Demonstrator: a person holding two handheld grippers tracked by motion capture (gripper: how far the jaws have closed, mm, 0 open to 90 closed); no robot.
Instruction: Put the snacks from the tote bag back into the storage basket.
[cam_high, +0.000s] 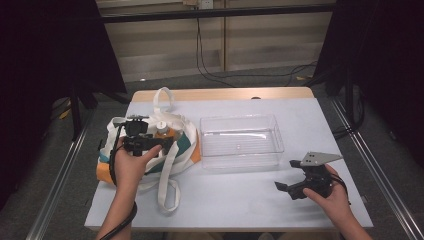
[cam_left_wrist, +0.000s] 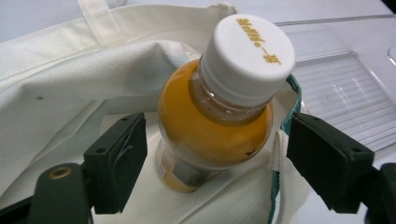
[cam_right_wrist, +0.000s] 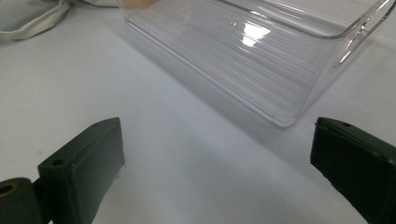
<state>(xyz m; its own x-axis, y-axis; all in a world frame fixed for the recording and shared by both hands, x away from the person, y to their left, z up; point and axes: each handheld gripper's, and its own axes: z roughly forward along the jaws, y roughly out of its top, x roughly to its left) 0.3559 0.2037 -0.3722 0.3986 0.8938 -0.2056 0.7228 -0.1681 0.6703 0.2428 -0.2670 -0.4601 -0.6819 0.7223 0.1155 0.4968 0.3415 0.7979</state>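
A bottle of orange drink (cam_left_wrist: 215, 121) with a white cap (cam_left_wrist: 247, 51) stands inside a white tote bag (cam_left_wrist: 70, 79) with teal and orange patches (cam_high: 187, 145). My left gripper (cam_left_wrist: 215, 163) is open, its jaws on either side of the bottle's body without pressing it. In the high view that gripper (cam_high: 142, 142) hovers over the bag's mouth, where the bottle (cam_high: 161, 131) pokes out. My right gripper (cam_high: 292, 190) rests open near the table's front right, with bare table between its jaws (cam_right_wrist: 210, 177).
A clear plastic bin (cam_high: 241, 140) sits at the table's middle, just right of the bag; its near corner (cam_right_wrist: 285, 116) is ahead of the right gripper. The bag's straps (cam_high: 167, 192) trail toward the front edge. Dark curtains flank the table.
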